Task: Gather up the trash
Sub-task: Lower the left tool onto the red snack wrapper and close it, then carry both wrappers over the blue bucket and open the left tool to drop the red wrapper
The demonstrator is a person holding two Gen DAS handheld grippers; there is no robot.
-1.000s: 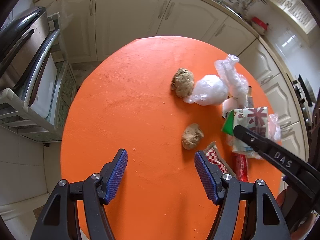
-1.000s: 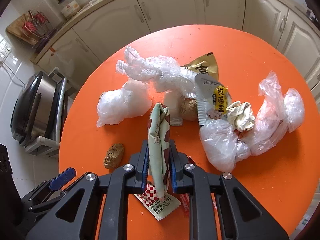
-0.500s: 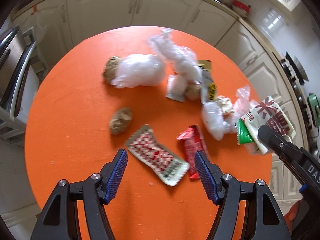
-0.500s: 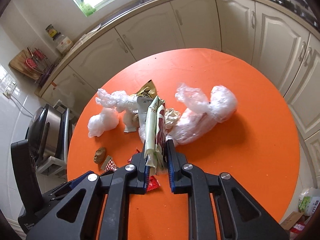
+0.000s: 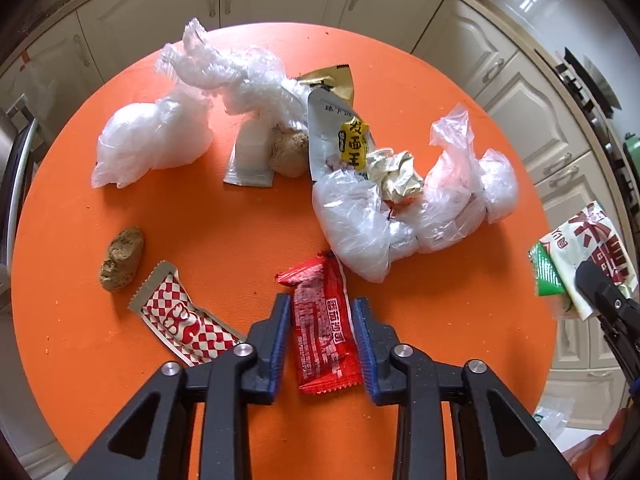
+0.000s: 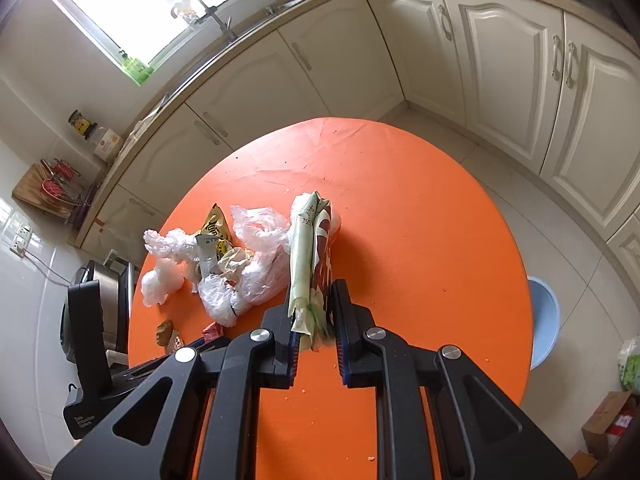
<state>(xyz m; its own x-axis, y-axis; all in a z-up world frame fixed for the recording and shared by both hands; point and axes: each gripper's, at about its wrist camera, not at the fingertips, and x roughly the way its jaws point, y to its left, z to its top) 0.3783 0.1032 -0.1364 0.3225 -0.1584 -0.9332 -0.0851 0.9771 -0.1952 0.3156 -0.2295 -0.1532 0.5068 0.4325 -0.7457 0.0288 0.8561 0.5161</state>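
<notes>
My left gripper (image 5: pixel 321 322) stands with its blue pads either side of a red snack wrapper (image 5: pixel 325 328) lying on the round orange table (image 5: pixel 224 220); the jaws are narrowed around it with small gaps showing. My right gripper (image 6: pixel 314 316) is shut on a green-and-white snack packet (image 6: pixel 306 256) and holds it upright above the table; it also shows at the right edge of the left wrist view (image 5: pixel 580 256). A red-checked wrapper (image 5: pixel 180 316) lies left of the left gripper.
Crumpled clear plastic bags (image 5: pixel 404 208), a silver-and-yellow packet (image 5: pixel 340 136), a gold wrapper (image 5: pixel 332 84), a white sachet (image 5: pixel 250 156) and brown lumps (image 5: pixel 122 258) litter the table. Cream cabinets (image 6: pixel 500 64) ring the room. A blue stool (image 6: pixel 542 320) and cardboard box (image 6: pixel 608 424) sit on the floor.
My left gripper swung right across the table, came down over the red wrapper and narrowed around it. My right gripper lifted the green-and-white packet up and away to the right.
</notes>
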